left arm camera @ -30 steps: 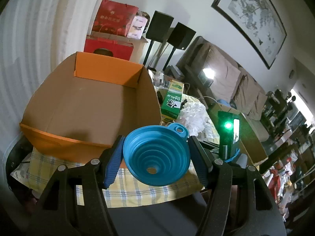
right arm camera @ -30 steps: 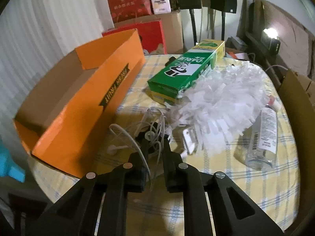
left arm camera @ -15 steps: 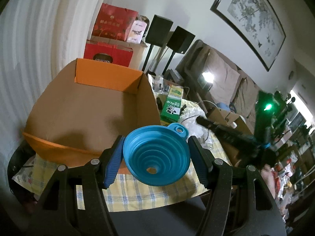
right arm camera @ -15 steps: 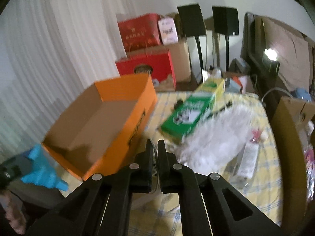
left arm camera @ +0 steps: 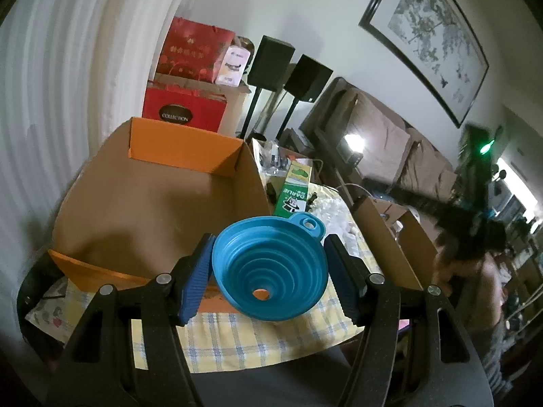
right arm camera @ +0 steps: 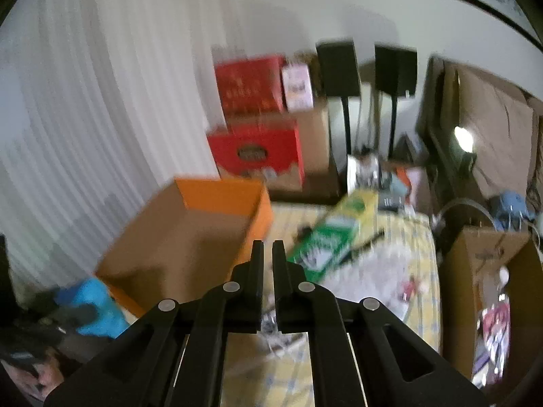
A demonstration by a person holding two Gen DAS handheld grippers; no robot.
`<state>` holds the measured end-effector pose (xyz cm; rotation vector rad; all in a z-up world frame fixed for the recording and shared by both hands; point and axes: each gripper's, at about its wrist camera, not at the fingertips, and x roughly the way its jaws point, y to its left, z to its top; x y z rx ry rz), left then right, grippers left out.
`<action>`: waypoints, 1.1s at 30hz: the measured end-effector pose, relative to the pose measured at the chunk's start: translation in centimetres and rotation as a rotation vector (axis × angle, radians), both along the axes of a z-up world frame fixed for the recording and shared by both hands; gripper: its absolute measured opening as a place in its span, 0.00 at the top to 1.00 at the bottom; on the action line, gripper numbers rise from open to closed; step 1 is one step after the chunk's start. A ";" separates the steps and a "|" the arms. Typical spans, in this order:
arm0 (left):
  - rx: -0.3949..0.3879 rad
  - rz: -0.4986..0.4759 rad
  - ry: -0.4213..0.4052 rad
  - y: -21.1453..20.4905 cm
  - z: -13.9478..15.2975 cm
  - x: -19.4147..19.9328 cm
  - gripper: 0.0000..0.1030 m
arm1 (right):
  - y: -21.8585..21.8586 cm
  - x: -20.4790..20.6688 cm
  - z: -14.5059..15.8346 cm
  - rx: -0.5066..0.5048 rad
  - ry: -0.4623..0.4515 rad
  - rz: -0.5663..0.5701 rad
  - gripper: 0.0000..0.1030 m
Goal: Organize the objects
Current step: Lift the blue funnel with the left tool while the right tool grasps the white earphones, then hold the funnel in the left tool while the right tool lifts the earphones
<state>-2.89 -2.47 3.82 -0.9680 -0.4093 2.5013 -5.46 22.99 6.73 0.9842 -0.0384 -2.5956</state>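
Note:
My left gripper (left arm camera: 269, 241) is shut on a blue collapsible funnel (left arm camera: 271, 271), held mouth up over the near edge of the table. Just behind it stands an open orange cardboard box (left arm camera: 163, 203) with a bare floor. The right gripper (right arm camera: 268, 242) is high above the table, jaws almost touching, with a thin tangle of white cable (right arm camera: 271, 327) hanging under its fingers. That view is blurred. It also shows the orange box (right arm camera: 190, 237) below left and the funnel (right arm camera: 95, 305) at the far left. In the left wrist view the right gripper (left arm camera: 475, 210) is a dark blur with a green light.
A green carton (right arm camera: 325, 240) and a white shredded pom-pom (right arm camera: 383, 257) lie on the yellow checked tablecloth (left arm camera: 254, 339). A brown cardboard box (right arm camera: 485, 271) stands at the table's right. Red gift boxes (left arm camera: 183, 112), two black speakers and a sofa are behind.
The right gripper has risen well above the table with the white cable, so the table now looks smaller below it. The left gripper and its funnel have stayed put.

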 end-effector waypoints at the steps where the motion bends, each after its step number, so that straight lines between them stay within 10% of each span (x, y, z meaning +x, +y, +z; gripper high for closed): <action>1: -0.003 -0.002 -0.005 0.1 -0.2 0.0 0.40 | -0.2 -0.2 -1.4 0.012 -0.037 -0.006 0.91; 15: -0.011 -0.007 -0.039 0.7 -1.7 -0.5 0.40 | 0.1 -1.3 -12.0 0.029 -0.191 -0.060 0.54; 22: -0.009 -0.006 -0.054 0.8 -2.2 -0.7 0.40 | -0.7 -2.3 -14.0 0.003 -0.231 -0.018 0.55; 26: -0.006 -0.005 -0.060 0.6 -2.4 -1.0 0.40 | -1.3 -2.7 -14.8 0.006 -0.250 0.006 0.74; 33: 0.003 -0.004 -0.072 0.4 -2.8 -1.1 0.40 | -3.1 -2.6 -15.4 0.089 -0.238 0.069 0.65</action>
